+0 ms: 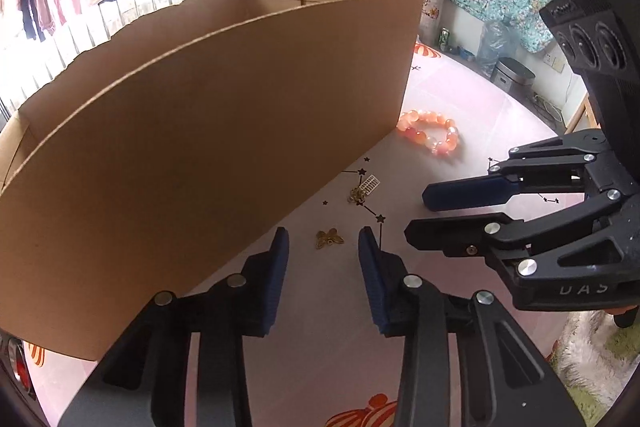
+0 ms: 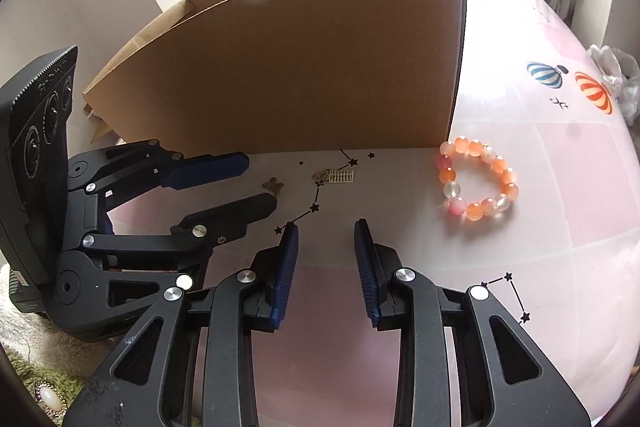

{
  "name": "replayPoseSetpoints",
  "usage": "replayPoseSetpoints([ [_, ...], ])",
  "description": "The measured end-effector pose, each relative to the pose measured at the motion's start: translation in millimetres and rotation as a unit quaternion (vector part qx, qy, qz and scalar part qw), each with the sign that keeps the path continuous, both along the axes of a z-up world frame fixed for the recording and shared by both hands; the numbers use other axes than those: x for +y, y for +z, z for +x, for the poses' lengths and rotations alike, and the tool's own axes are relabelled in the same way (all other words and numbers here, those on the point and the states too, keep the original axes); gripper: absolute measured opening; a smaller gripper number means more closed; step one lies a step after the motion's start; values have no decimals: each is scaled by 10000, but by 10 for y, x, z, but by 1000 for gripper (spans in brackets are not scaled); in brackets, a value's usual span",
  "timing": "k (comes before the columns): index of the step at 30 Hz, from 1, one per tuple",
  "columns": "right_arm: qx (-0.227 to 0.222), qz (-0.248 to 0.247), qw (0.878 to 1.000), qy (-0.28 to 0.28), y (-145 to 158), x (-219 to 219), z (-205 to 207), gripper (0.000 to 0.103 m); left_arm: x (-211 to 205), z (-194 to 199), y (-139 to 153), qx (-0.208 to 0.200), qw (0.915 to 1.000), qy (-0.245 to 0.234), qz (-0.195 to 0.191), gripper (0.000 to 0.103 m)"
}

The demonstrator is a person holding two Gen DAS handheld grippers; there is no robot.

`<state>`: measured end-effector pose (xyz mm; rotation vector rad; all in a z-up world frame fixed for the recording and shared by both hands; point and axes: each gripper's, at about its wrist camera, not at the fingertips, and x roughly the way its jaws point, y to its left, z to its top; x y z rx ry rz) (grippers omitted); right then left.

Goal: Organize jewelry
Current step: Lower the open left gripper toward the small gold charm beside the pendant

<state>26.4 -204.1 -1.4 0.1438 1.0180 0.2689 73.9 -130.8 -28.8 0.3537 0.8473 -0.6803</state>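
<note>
Your two grippers, left [image 1: 323, 243] and right [image 2: 326, 237], hang empty with jaws apart over the pink table [image 2: 560, 187], where one bead bracelet [image 2: 478, 183], one butterfly charm [image 1: 330, 238] and one chain pendant [image 1: 363, 191] lie before one cardboard box [image 1: 200, 147].

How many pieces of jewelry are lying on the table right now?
3: a gold butterfly charm nearest the left tongs, a gold chain with tag beside the cardboard box, a peach bead bracelet at its corner. More may be hidden.

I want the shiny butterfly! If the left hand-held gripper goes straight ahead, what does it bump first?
Probably the gold butterfly charm: it lies on the pink tablecloth just ahead of the open left hand-held gripper.
</note>
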Motion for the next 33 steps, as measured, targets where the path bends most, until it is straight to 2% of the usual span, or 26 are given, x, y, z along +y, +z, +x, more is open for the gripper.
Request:
replayPoseSetpoints([
  [2,-1,39,10000,-20,3,-29,-16,29,-13,30,-26,89,10000,-39,16,26],
  [12,-9,149,9999,-68,-44,-173,-57,29,-105,55,-35,10,9996,-247,145,13],
  [21,-19,153,9999,-64,-37,-192,-64,29,-192,32,-23,-65,9993,-303,226,11],
  [33,-16,137,9999,-78,-42,-169,-77,29,-64,-105,5,-115,9995,-135,255,11],
])
